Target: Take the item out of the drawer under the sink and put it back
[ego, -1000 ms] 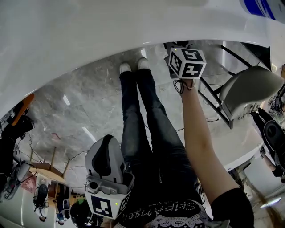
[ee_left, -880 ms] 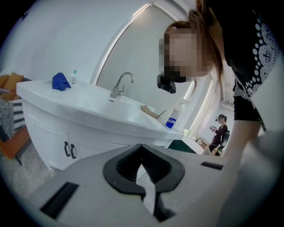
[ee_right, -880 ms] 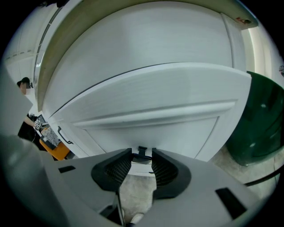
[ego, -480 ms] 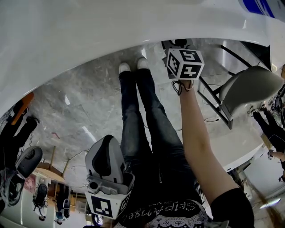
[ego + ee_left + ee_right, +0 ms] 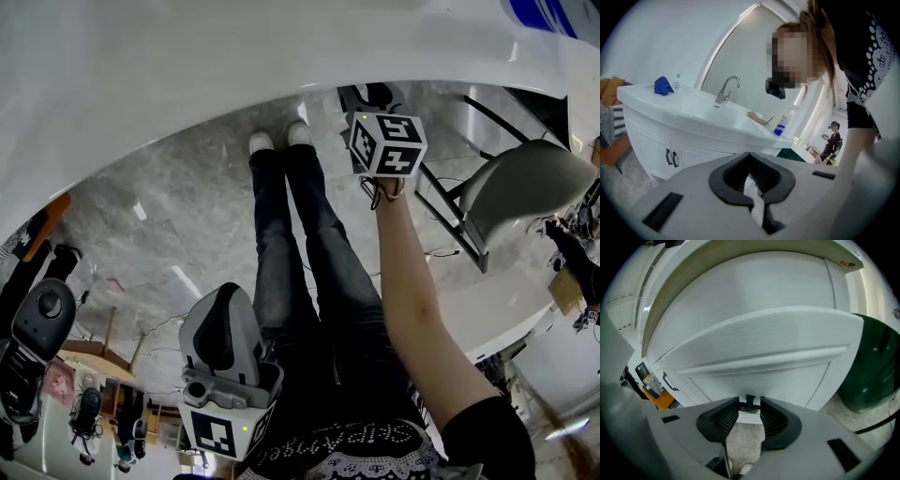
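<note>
In the head view, the right gripper [image 5: 375, 103] is held out at arm's length and reaches in under the overhanging rim of the white sink counter [image 5: 187, 75]. Its marker cube [image 5: 386, 142] faces up. The left gripper [image 5: 223, 314] hangs close to the person's body, above the dark jeans [image 5: 291, 244] and well apart from the counter.

In the left gripper view, the black ribbed pads meet at their tips. Only a hollow is left behind them, and nothing is in it. Beyond stand the faucet [image 5: 726, 89], a blue cloth [image 5: 663, 86] and a blue-labelled bottle [image 5: 782, 125] on the counter top, with a pair of black cabinet handles [image 5: 671, 158] below.

In the right gripper view, the jaws are drawn in narrow around the drawer handle [image 5: 750, 403], a small black bar, with a pad against each of its sides. The handle sits low on the drawer front [image 5: 759, 380], a plain white curved panel with a raised moulding across it, directly under the counter's rim. The drawer looks closed, so what it holds cannot be seen.
</note>
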Demonstrator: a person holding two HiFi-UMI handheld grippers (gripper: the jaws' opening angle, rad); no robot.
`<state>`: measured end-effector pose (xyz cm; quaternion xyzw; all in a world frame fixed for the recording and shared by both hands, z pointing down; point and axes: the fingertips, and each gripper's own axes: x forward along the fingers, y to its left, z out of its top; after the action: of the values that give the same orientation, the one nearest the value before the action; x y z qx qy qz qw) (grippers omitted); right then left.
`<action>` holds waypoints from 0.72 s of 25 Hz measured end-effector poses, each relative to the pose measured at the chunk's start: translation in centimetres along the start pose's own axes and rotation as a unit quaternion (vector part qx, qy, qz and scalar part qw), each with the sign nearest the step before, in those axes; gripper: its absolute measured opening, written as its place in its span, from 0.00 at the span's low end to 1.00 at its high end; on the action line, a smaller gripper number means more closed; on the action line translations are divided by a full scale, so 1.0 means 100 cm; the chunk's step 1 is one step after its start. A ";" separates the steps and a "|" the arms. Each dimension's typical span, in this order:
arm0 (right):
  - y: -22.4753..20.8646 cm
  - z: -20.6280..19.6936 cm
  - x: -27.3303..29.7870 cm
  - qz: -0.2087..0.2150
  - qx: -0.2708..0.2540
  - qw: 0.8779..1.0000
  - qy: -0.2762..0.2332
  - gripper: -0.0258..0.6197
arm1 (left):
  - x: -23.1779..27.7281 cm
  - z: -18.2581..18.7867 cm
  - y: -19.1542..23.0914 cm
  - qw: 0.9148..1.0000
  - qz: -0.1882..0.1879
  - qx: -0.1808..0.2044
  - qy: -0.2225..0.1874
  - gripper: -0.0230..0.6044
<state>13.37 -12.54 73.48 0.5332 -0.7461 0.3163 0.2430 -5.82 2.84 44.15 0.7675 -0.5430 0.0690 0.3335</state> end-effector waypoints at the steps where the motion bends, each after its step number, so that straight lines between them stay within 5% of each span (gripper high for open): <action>1: 0.000 -0.001 -0.001 -0.001 0.000 1.000 0.000 0.27 | 0.001 0.000 0.000 1.000 -0.001 -0.001 0.001 0.04; 18: 0.001 -0.012 -0.015 -0.007 -0.002 1.000 0.001 0.27 | -0.004 0.002 0.000 1.000 -0.004 -0.007 -0.001 0.04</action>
<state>13.77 -10.68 73.20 0.5374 -0.7426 0.3142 0.2470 -6.08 3.05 43.80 0.7674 -0.5405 0.0629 0.3391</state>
